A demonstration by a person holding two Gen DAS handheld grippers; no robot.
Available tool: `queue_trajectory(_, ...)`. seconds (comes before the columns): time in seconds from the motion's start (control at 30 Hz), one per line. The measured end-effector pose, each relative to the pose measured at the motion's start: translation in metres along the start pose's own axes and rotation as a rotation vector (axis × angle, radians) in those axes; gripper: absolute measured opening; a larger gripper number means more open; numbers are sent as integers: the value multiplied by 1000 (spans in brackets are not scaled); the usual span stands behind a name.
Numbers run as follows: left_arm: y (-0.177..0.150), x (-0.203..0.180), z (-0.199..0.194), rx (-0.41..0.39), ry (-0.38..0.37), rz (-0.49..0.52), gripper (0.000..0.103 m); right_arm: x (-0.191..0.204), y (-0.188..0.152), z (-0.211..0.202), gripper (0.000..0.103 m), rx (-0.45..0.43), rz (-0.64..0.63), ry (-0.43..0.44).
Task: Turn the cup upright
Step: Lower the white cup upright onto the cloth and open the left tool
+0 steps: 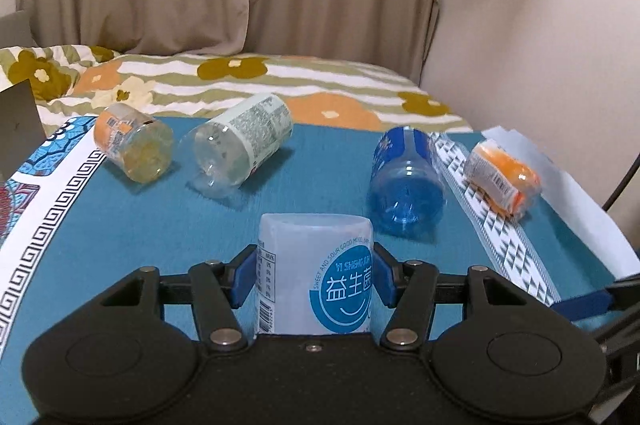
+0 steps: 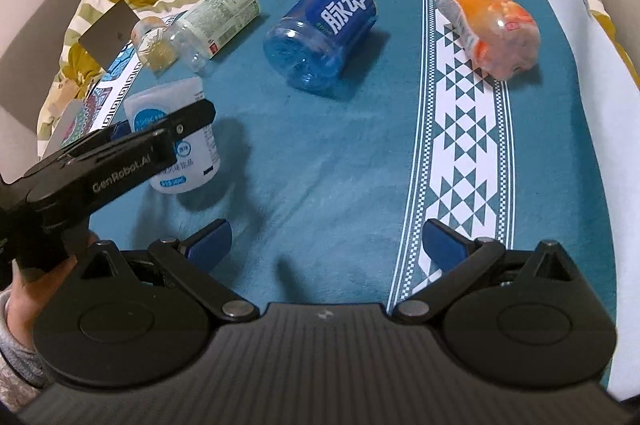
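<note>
The left gripper [image 1: 314,275] is clamping the white cup [image 1: 316,265] between its fingers — mid-flip, next needing setting down upright; the right gripper [image 2: 326,243] is hanging released.

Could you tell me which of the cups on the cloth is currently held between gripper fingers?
The white cup with the blue round label, gripped by the left gripper. The other four lie loose on their sides.

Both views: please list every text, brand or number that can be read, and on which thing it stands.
"YI SHENG JUN", "SWEET AND SOUR GOOD MOOD" and "益生菌": white cup, held in the left gripper.
"脉动": blue cup.
"GenRobot.AI": left gripper's body, right wrist view.
Too small or blurred: the white cup's barcode and table, the print on the green-label cup and both orange cups.
</note>
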State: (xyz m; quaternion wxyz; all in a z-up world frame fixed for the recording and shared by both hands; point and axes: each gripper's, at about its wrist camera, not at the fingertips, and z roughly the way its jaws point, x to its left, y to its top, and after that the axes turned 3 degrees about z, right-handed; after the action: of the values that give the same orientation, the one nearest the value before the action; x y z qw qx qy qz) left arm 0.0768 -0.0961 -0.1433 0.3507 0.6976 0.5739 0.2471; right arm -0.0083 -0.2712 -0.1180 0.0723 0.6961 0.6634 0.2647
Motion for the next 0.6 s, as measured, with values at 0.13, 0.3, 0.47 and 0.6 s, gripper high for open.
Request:
queue_trajectory(0.13, -4, 3, -5, -12, -2, 11, 62, 1, -1, -3, 103, -15, 8, 9)
queue_trajectory(0.3, -8, 3, -2, -150, 2, 57, 62, 1, -1, -4, 103, -30, 12, 3)
queue_trajectory(0.47, -16, 6, 4, -141, -27, 44, 64, 0, -6, -1, 103, -23, 15, -20)
queue_trajectory(0.6, -22, 6, 2, -99, -20, 41, 65, -1, -10, 3, 103, -13, 18, -28)
